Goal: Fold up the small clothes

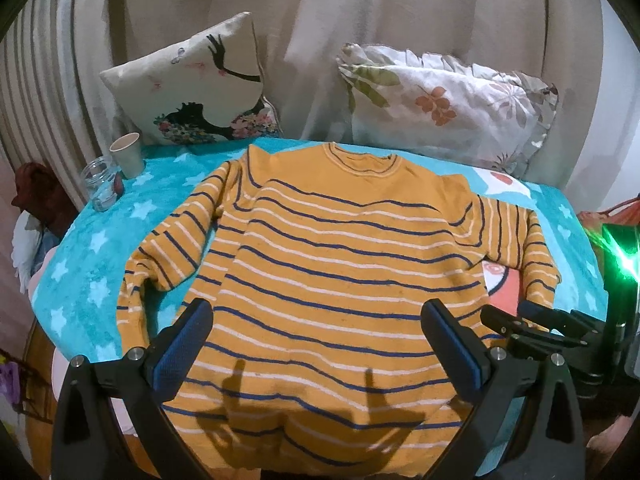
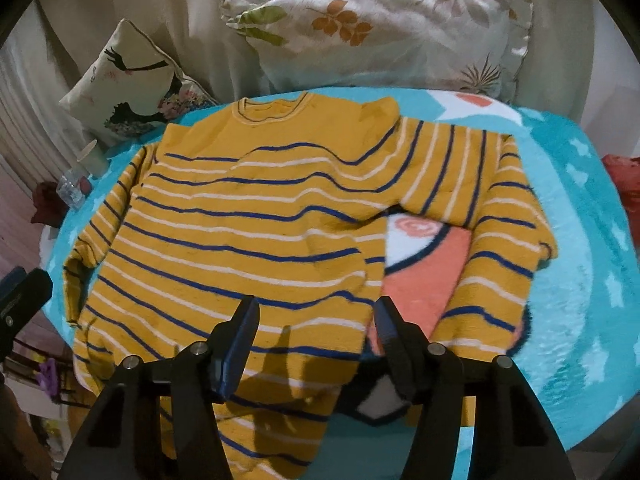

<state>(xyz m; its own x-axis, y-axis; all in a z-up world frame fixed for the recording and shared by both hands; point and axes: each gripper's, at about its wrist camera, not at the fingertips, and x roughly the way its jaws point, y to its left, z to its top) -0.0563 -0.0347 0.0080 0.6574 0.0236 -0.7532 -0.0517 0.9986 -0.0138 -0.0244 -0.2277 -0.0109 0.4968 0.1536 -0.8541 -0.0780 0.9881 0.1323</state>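
A mustard-yellow sweater (image 1: pixel 332 248) (image 2: pixel 240 232) with navy and white stripes lies flat, collar away from me, on a turquoise star-print blanket (image 1: pixel 92 248) (image 2: pixel 580 280). Its left sleeve (image 1: pixel 176 240) runs down beside the body. The right sleeve (image 2: pixel 500 220) sticks out and bends back toward me. My left gripper (image 1: pixel 318 312) hovers open and wide over the lower middle of the sweater, holding nothing. My right gripper (image 2: pixel 314 320) (image 1: pixel 510 318) stands open over the sweater's lower right edge, with that edge below the gap between its fingers.
Two pillows lean on the curtain at the back, one with a bird print (image 1: pixel 200 88) (image 2: pixel 132 88) and one with leaves (image 1: pixel 444 104) (image 2: pixel 380 28). A paper cup (image 1: pixel 127 154) and a glass jar (image 1: pixel 100 184) stand at the blanket's far left corner.
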